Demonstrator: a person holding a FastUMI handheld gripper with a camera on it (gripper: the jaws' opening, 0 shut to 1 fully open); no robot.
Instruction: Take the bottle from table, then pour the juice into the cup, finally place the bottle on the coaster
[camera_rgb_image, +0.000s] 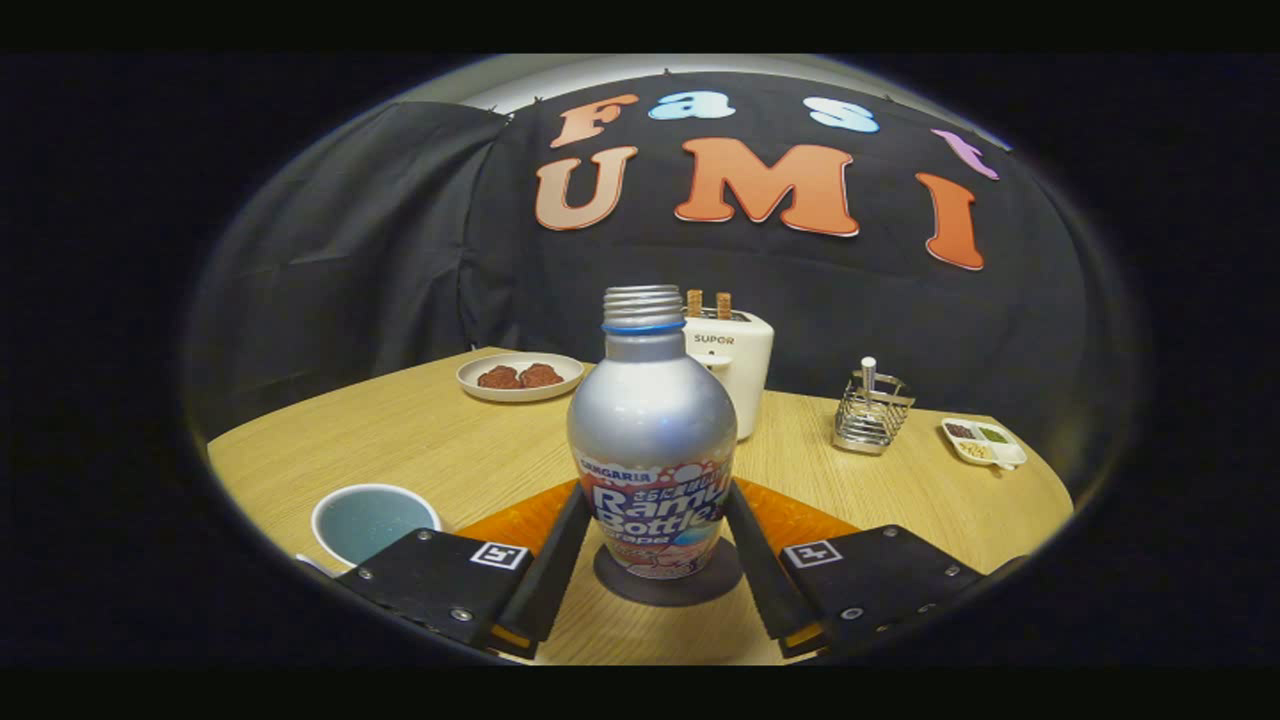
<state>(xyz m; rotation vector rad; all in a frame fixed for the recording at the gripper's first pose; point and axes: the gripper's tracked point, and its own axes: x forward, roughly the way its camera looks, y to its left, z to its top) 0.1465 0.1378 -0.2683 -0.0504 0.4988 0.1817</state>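
The tongs (655, 520) flank the lower body of the uncapped silver juice bottle (652, 430), both fingers against its sides — gripping it. The bottle stands upright on a dark round coaster (668, 585) on the wooden surface (420, 440). A cup (372, 520) sits just left of the fingers — a white toaster (735, 365) stands beyond the bottle.
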